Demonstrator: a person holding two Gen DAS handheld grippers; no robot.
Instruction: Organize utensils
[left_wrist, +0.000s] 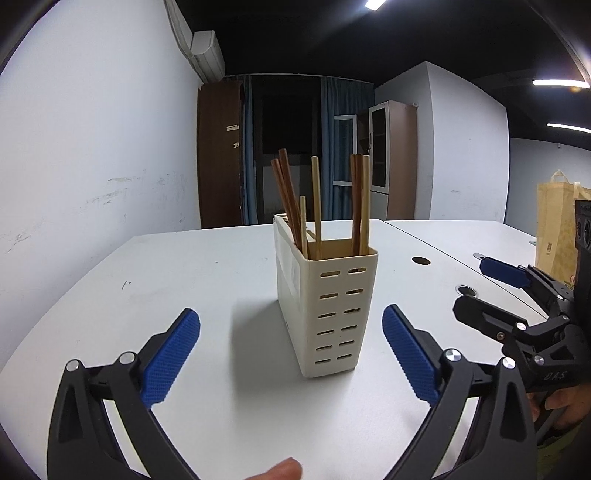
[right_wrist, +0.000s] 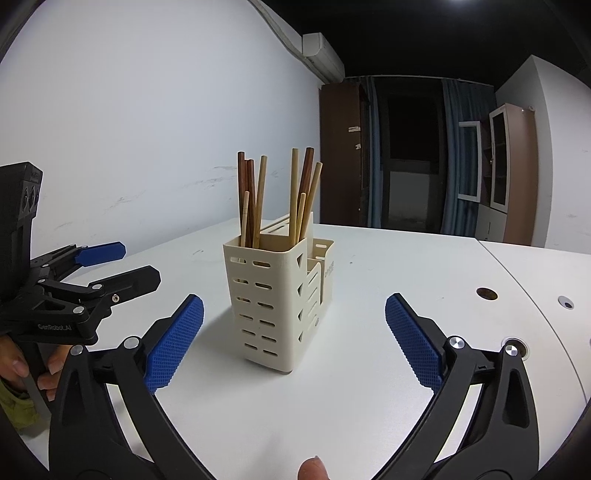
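Left gripper (left_wrist: 291, 354): jaws spread wide, blue textured pads (left_wrist: 171, 356) clear of any object, nothing grasped. Right gripper (right_wrist: 294, 341): likewise released, jaws wide apart, pads (right_wrist: 413, 341) empty. Each gripper hovers above the white table (left_wrist: 147, 295) and points at the same item, which stands between the two units but apart from both.

Item under task: cream slotted utensil holder (left_wrist: 327, 306), upright on the table, multi-compartment, slotted walls. It contains chopsticks (left_wrist: 316, 206), a mix of dark brown and pale bamboo, standing upright to slightly tilted, tips above the rim. All visible chopsticks are inside the holder.

Surroundings: cable grommet holes (left_wrist: 421, 261) in the table to the right; yellow paper bag (left_wrist: 556, 229) at the far right edge.
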